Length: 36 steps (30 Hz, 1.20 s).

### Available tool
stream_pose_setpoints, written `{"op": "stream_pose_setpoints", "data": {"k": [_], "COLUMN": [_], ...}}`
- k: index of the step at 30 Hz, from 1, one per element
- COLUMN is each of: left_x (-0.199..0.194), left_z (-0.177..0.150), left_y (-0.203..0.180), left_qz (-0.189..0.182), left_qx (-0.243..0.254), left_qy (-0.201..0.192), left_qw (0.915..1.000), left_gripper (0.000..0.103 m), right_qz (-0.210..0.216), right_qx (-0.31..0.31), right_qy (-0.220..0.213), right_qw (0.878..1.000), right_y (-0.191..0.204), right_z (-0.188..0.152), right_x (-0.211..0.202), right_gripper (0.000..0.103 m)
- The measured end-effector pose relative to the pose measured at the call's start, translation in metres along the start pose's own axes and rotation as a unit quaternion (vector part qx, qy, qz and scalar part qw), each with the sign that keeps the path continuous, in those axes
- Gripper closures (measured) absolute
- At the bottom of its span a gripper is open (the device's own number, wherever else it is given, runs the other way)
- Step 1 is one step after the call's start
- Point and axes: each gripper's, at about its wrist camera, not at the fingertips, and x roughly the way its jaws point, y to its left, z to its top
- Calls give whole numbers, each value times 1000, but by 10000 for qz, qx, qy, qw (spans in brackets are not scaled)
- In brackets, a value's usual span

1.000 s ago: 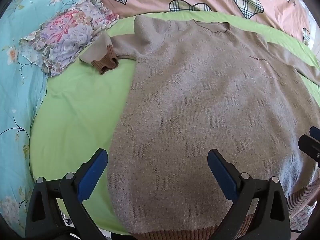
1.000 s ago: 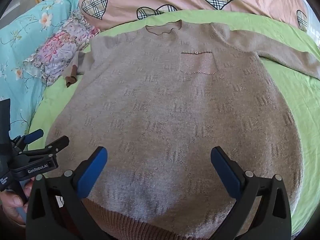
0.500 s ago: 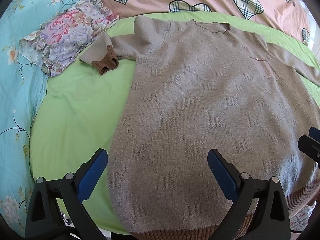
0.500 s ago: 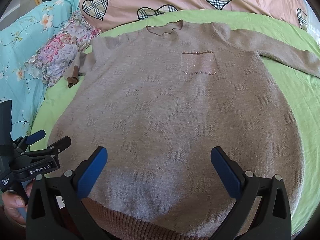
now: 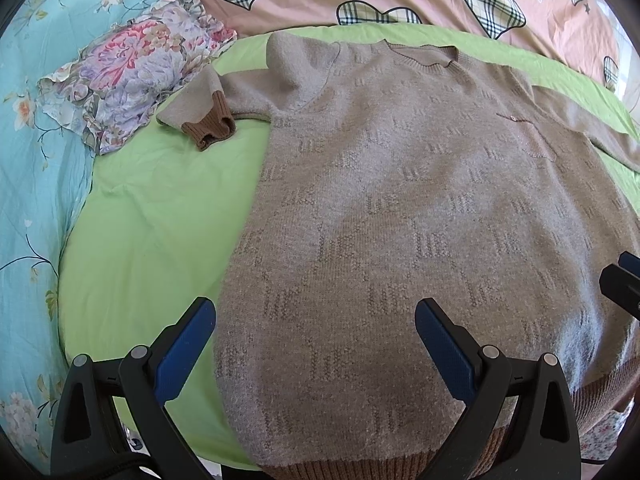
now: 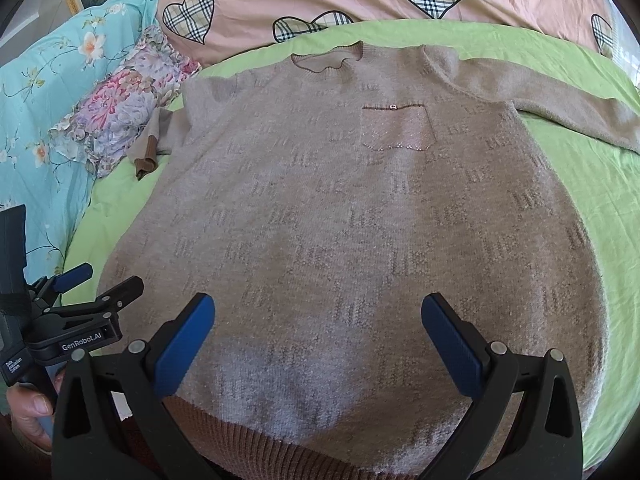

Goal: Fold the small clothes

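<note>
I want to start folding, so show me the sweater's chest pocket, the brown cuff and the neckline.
chest pocket (image 6: 396, 128), right wrist view, middle of its front
brown cuff (image 5: 210, 130), left wrist view, ribbed band
neckline (image 6: 326, 60), right wrist view, front collar edge

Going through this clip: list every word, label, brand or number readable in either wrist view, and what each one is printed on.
"GenRobot.AI": white print on the black body of the left gripper, seen in the right wrist view.
A small white label on that gripper's handle: too small to read.
Sweater: only knitted block motifs, no readable words.
The left wrist view shows no text.
</note>
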Motion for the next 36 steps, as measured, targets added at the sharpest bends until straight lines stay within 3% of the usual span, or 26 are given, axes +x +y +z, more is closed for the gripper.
{"op": "stream_pose_setpoints", "data": {"k": [1, 3, 5, 8, 10, 17, 25, 30, 35, 36], "left_x": [1, 1, -1, -2, 0, 4, 12, 16, 17, 16], "left_z": [1, 3, 5, 6, 7, 16, 25, 44, 73, 81], "left_y": [0, -1, -1, 0, 0, -2, -8, -11, -13, -14], "left_qz": [10, 7, 13, -25, -47, -179, 28, 33, -69, -60], "left_qx": [18, 23, 6, -27, -32, -37, 177, 222, 192, 196], "left_qy": [47, 23, -105, -181, -201, -165, -221, -275, -317, -359], "left_qw": [10000, 10000, 9999, 9998, 9998, 9997, 9996, 9994, 9993, 9991], "left_gripper": [3, 3, 3, 3, 3, 3, 3, 3, 3, 3], "right_qz": [13, -166, -195, -50, -46, 87, 240, 98, -344, -439], "right_qx": [8, 6, -16, -38, 30, 274, 620, 936, 1625, 1738], "right_qy": [3, 445, 493, 185, 261, -64, -210, -486, -867, -916], "right_qw": [10000, 9989, 9986, 9998, 9996, 9996, 9976, 9944, 9823, 9795], "right_y": [1, 0, -1, -4, -4, -23, -48, -89, -167, -181], "right_z": [1, 3, 5, 5, 5, 8, 15, 23, 35, 36], "right_x": [0, 4, 3, 0, 0, -6, -15, -32, -56, -61], "right_gripper": [0, 0, 0, 0, 0, 0, 0, 0, 2, 6]}}
